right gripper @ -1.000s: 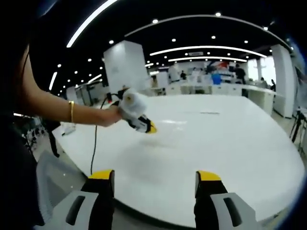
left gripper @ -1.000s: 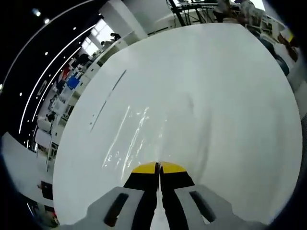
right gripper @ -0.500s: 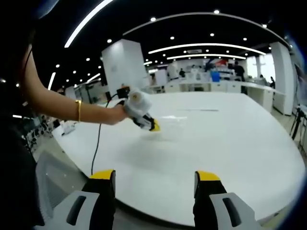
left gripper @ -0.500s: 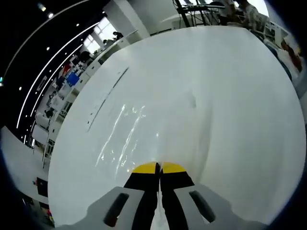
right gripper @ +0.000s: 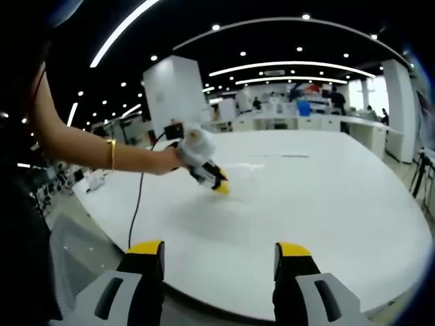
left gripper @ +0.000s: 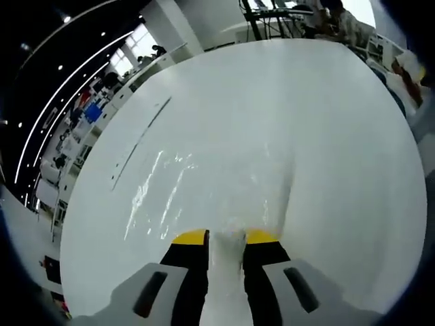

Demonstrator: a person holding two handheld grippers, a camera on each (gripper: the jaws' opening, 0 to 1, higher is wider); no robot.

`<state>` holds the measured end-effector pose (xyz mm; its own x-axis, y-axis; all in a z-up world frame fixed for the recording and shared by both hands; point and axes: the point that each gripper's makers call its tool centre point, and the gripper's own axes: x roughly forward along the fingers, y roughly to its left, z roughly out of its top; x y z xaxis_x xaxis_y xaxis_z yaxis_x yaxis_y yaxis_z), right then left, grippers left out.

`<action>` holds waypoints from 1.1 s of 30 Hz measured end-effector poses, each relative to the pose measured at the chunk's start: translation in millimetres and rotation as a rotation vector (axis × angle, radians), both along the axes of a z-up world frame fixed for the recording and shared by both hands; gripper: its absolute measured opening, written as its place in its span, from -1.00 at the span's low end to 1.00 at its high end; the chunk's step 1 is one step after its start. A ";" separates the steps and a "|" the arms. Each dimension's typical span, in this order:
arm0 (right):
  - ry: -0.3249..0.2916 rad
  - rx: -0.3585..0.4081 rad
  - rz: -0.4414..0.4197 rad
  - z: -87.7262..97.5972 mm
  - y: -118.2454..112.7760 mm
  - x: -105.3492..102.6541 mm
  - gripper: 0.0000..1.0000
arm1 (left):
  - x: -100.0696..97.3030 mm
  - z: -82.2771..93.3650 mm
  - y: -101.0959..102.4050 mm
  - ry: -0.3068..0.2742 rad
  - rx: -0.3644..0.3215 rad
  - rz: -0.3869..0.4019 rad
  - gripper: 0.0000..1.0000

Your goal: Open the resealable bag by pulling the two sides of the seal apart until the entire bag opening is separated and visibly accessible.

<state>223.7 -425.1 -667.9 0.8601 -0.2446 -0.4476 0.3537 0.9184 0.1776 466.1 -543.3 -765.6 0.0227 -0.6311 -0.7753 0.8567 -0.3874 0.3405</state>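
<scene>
The resealable bag (left gripper: pixel 166 197) lies flat on the white bench (left gripper: pixel 326 136), directly ahead of the left gripper (left gripper: pixel 226 238). It is transparent and is located mainly by its glare streaks. In the right gripper view the bag (right gripper: pixel 248 178) is seen just beyond the left gripper (right gripper: pixel 219 185).

The left gripper's fingers (left gripper: pixel 189 237) stand slightly parted, with pale, glossy material between them. Whether this is the bag's edge or only the bench surface cannot be told. The right gripper (right gripper: pixel 221 250) is held well back from the bag, near the bench edge, with its fingers (right gripper: pixel 144 248) wide apart and nothing held.

Risks from this state:
- If a single film layer has not been caught, both sides of the seal may be lifted together and the seal will not part.
- Thin, slick film may slip from a loose grip once a pull is applied.
- With the right gripper unengaged, the bag may be dragged across the bench rather than opened.

Compared with one second ago, the left fingers, then closed together, are now parted. The left gripper has been moved closer to the bag.
</scene>
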 end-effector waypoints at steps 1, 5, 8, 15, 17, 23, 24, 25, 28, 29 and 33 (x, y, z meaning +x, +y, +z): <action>0.000 -0.001 -0.001 0.2 -0.1 0.0 0.27 | -1.8 0.3 2.1 0.000 0.001 -0.004 -0.57; -0.006 -0.003 -0.003 1.1 -0.5 0.0 0.27 | -4.3 -0.5 9.2 -0.001 0.013 -0.012 -0.53; -0.010 -0.005 -0.001 1.7 -0.2 0.1 0.27 | -4.5 0.2 12.9 0.006 0.016 -0.004 -0.51; -0.018 -0.010 -0.004 3.2 -0.7 0.0 0.26 | -10.7 2.9 22.7 0.042 0.013 -0.005 -0.33; -0.021 -0.010 -0.005 3.6 -0.8 0.0 0.26 | -11.9 4.3 26.9 0.052 0.010 -0.005 -0.31; -0.030 -0.009 0.000 4.7 0.3 0.8 0.26 | -5.8 6.0 42.4 0.045 0.013 0.013 -0.30; -0.033 -0.010 0.001 5.0 0.3 0.9 0.26 | -4.8 6.8 44.6 0.043 0.013 0.016 -0.29; -0.035 -0.010 0.000 5.3 0.4 0.9 0.25 | -3.8 8.6 48.0 0.042 0.011 0.020 -0.29; -0.041 -0.011 -0.001 6.3 0.3 0.9 0.26 | -6.7 18.2 52.1 0.073 -0.041 0.017 -0.19; -0.043 -0.012 -0.001 6.5 0.4 0.9 0.26 | -14.0 25.7 51.6 0.124 -0.083 0.012 -0.07; -0.049 -0.017 0.000 7.5 0.4 0.9 0.26 | -15.7 34.0 66.2 0.098 -0.091 -0.005 0.08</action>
<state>224.6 -424.7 -660.4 0.8807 -0.2522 -0.4010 0.3453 0.9213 0.1790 450.4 -477.1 -731.6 -0.0537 -0.6988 -0.7133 0.8858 -0.3630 0.2890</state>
